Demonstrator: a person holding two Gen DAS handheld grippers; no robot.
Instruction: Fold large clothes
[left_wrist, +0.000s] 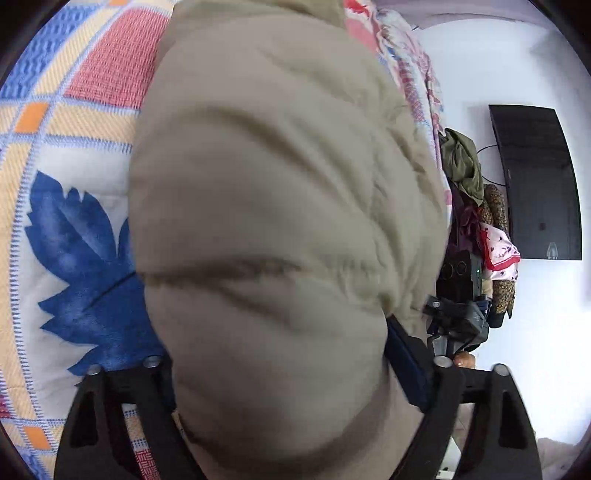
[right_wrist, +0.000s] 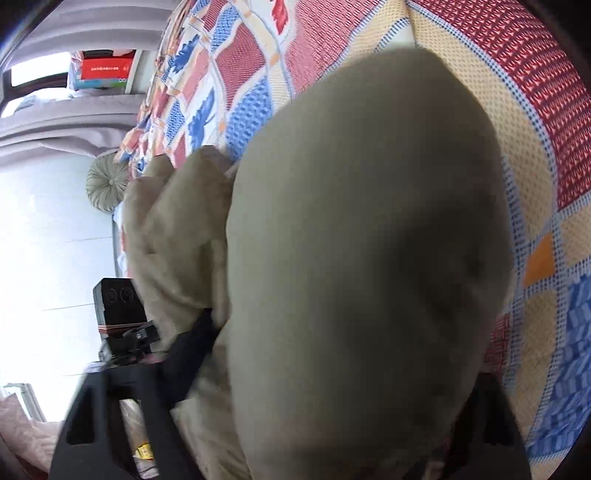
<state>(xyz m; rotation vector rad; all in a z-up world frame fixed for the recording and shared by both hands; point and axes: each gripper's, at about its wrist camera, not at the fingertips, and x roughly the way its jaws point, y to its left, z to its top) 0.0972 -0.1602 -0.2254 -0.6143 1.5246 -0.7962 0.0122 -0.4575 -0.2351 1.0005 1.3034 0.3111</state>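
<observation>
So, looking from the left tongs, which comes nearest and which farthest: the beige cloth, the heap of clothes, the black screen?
1. Beige cloth, bunched between the left tongs, filling the middle.
2. Heap of clothes, off to the right, past the cloth.
3. Black screen, on the white wall, far right.

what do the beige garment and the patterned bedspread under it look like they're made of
Beige garment: soft matte woven cloth, probably cotton; it drapes in rounded folds with no sheen. Patterned bedspread: looks like a plush printed blanket; the blue leaf shows a fuzzy nap, the checks a ribbed, waffle-like texture.
</observation>
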